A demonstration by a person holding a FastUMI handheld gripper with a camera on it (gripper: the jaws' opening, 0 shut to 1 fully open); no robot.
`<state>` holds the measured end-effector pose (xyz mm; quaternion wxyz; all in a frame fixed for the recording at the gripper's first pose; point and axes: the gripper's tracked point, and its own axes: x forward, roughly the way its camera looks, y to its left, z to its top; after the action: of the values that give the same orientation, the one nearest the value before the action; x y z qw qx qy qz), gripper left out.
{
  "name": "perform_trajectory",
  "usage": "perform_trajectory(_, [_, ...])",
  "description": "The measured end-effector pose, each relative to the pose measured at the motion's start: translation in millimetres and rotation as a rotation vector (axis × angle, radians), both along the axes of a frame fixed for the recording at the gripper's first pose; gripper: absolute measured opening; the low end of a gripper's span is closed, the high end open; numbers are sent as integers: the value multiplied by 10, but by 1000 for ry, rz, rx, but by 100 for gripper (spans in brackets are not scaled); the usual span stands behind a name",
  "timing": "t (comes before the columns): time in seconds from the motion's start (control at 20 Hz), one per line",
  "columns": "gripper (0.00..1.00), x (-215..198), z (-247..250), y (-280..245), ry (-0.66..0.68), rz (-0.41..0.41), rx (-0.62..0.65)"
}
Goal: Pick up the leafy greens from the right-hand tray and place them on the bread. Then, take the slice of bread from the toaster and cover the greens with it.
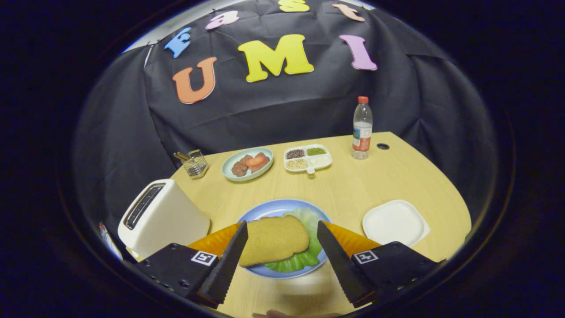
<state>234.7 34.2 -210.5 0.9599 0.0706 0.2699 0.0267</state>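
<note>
Gripper view
Gripper point(282, 240): one is seen, its two fingers spread wide apart with nothing clamped; the sandwich plate is framed between them.
Bread slice point(273, 240): one is counted on top, laid over the greens, between the fingers and touched by neither, as far as can be told.
Leafy greens point(304, 258): one layer is seen, jutting out from under the bread on the side of the white tray.
Blue plate point(273, 208): one, carrying the bread and greens.
Toaster point(161, 218): one, stood beside the left finger; what its slots hold cannot be told.
White tray point(394, 221): one, bare, beside the right finger.
Green plate point(247, 164): one, further back, with meat and tomato pieces.
Divided dish point(307, 158): one, its compartments filled with grains.
Water bottle point(362, 128): one, upright near the far table edge.
Wire holder point(194, 163): one, behind the toaster.
Table point(353, 185): one wooden top under everything.
</note>
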Motion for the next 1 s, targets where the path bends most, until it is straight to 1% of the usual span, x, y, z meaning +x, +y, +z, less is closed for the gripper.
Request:
perform_trajectory(0.15, [96,-304,372,-12,-69,-3,-54])
perform_trajectory(0.35, [96,-725,936,-9,-175,-23,-92])
perform_trajectory(0.5, [96,-1055,1371,24,-258,-19,-127])
perform_trajectory(0.7, [96,-1525,1881,-32,-379,-50,-162])
perform_trajectory(0.9, [96,-1950,2150,-155,-462,-79,-198])
perform_trajectory(1.0, [96,-2215,2239,-178,-506,-76,-205])
